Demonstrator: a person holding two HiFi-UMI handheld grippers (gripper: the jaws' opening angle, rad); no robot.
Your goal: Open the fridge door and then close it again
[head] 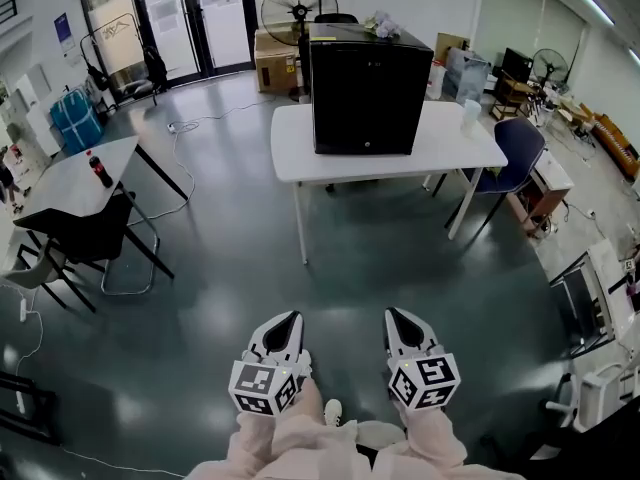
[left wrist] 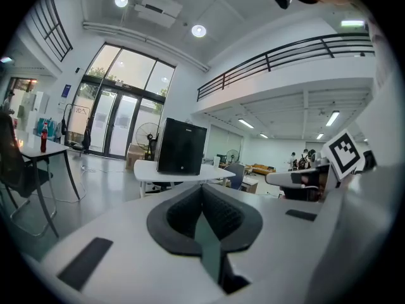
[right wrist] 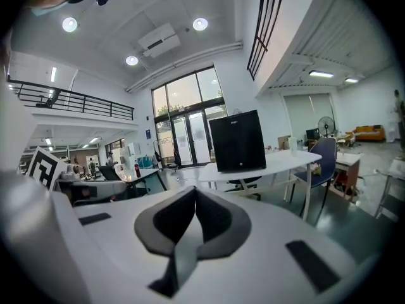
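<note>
A small black fridge (head: 370,93) stands on a white table (head: 470,148) ahead of me, its door shut. It also shows far off in the left gripper view as the fridge (left wrist: 181,147) and in the right gripper view as the fridge (right wrist: 236,142). My left gripper (head: 290,320) and right gripper (head: 397,316) are held side by side low in the head view, well short of the table. Both point toward the fridge. Each has its jaws pressed together with nothing between them.
A blue chair (head: 517,154) sits at the table's right end. Left of me stands another white table (head: 70,180) with a red-capped bottle (head: 100,169) and dark chairs. A standing fan (head: 299,8) and cardboard boxes are behind the fridge. Open grey floor lies between me and the table.
</note>
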